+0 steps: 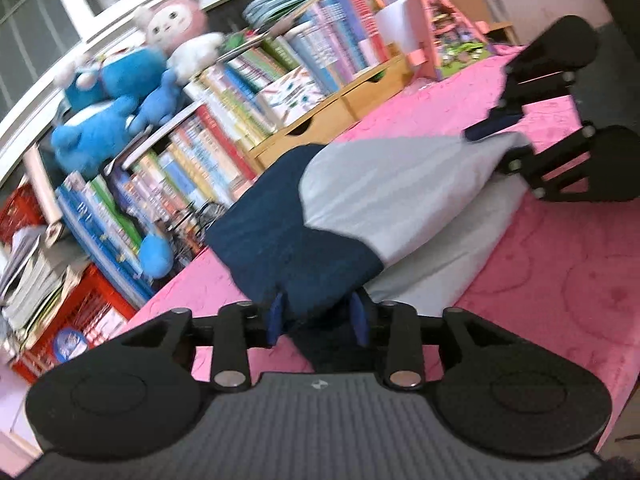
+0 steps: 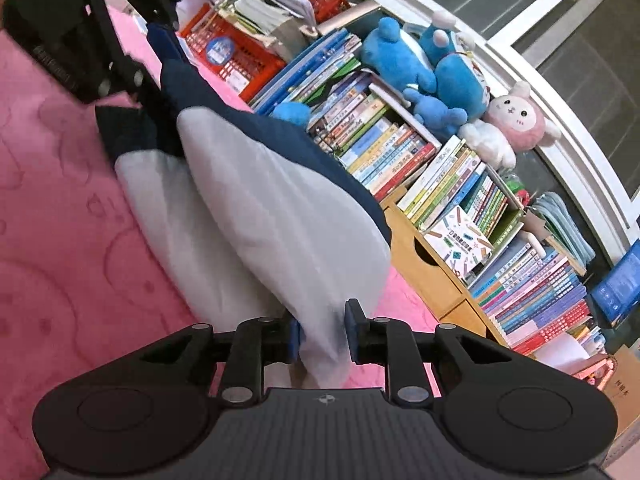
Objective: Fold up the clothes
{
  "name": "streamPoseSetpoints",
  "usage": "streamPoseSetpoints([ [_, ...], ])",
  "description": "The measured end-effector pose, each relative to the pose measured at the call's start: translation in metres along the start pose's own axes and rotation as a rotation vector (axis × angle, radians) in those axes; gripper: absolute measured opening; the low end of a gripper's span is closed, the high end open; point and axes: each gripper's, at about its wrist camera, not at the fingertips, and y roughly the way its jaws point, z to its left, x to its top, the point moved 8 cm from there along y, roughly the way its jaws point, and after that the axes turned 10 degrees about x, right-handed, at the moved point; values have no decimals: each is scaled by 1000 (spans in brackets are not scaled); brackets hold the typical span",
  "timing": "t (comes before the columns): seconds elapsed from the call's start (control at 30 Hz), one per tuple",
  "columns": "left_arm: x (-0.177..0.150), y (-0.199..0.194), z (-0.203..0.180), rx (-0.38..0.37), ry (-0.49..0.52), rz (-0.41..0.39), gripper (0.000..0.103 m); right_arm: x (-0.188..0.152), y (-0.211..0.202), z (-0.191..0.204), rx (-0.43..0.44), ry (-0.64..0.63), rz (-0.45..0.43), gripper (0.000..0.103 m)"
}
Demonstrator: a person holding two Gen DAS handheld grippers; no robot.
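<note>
A navy and light grey garment [image 1: 380, 188] lies on the pink table cover [image 1: 560, 280]. Its upper layer is stretched between both grippers and raised above a grey lower layer. In the left wrist view my left gripper [image 1: 318, 316] is shut on the navy end, and the cloth fills the gap between its blue pads. In the right wrist view my right gripper [image 2: 324, 332] is shut on the grey end of the garment [image 2: 260, 200]. Each gripper also shows in the other view: the right gripper [image 1: 504, 142] at the far grey corner, the left gripper [image 2: 154, 64] at the navy end.
Along the far side of the table stands a row of books [image 1: 224, 128] with blue and pink plush toys [image 1: 120, 92] on top, over a wooden drawer box [image 1: 340, 112]. A red crate [image 1: 80, 312] and a pink toy house [image 1: 444, 20] sit at the two ends. A window is behind.
</note>
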Motion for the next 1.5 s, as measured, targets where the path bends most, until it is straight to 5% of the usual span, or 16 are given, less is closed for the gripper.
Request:
streamPoseSetpoints([
  [0.17, 8, 3, -14, -11, 58, -40, 50, 5, -1, -3, 3, 14, -14, 24],
  [0.47, -10, -11, 11, 67, 98, 1, 55, -1, -5, -17, 32, 115, -24, 29],
  [0.7, 28, -10, -40, -57, 224, -149, 56, 6, -3, -19, 37, 117, -42, 28],
  [0.9, 43, 28, -82, -118, 327, -168, 54, 7, -7, -24, 48, 126, -56, 26],
  [0.97, 42, 42, -76, -96, 303, -138, 36, 6, -7, -25, 48, 133, -57, 26],
  [1.07, 37, 53, -52, -37, 222, -89, 24, 1, -5, -27, 52, 150, -37, 26],
  [1.23, 14, 48, -14, 26, 113, -5, 17, -17, 0, -27, 45, 177, 28, 27],
  [1.4, -12, 37, -15, -36, 62, 86, 16, -26, 1, -36, 73, 275, 58, 29],
  [1.5, -15, 38, -6, -148, -104, 174, 14, -31, 0, -37, 80, 301, 77, 30],
])
